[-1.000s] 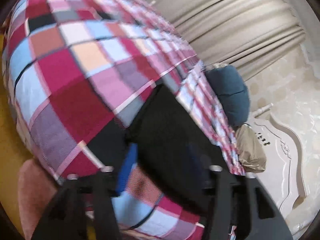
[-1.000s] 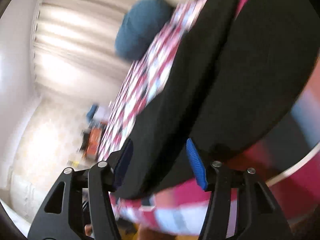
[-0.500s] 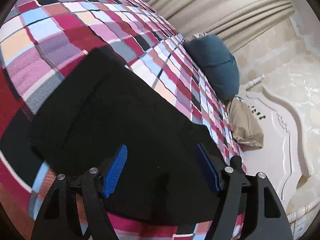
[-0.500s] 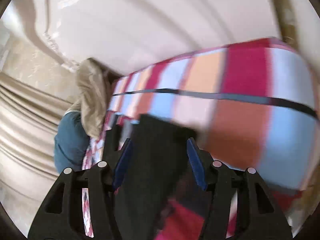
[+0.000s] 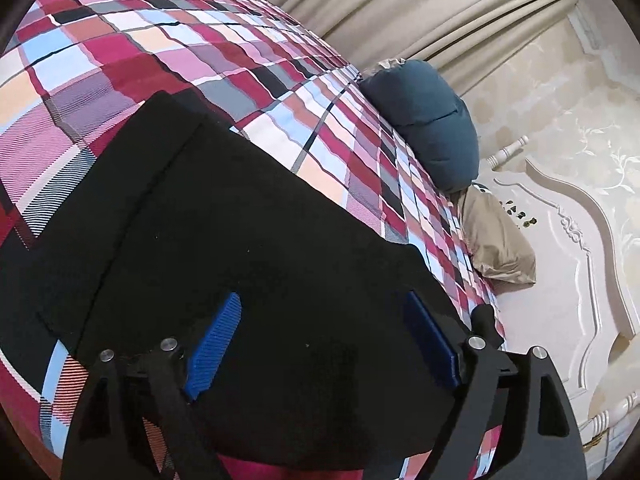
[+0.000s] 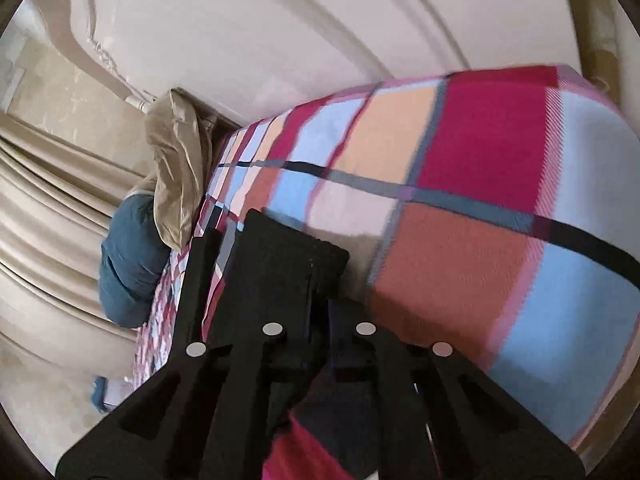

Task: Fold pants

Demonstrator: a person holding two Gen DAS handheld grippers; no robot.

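The black pants (image 5: 224, 236) lie spread flat on the plaid bedspread (image 5: 160, 52). My left gripper (image 5: 320, 332) is open, its blue pads (image 5: 216, 340) hovering just above the near part of the pants, holding nothing. In the right wrist view my right gripper (image 6: 316, 300) is shut on a corner of the black pants (image 6: 288, 256), which sticks up between the closed fingers over the bedspread (image 6: 460, 184). The pads are hidden by the cloth.
A dark blue pillow (image 5: 428, 120) and a tan pillow (image 5: 496, 244) lie at the head of the bed by the white headboard (image 5: 560, 272). Beige curtains (image 5: 420, 8) hang behind. They also show in the right wrist view, the tan pillow (image 6: 176, 164) above the blue one (image 6: 128, 264).
My right gripper has closed on a corner of the pants; it was open half a second ago. My left gripper stays open and has settled over the pants after swinging across the bed.
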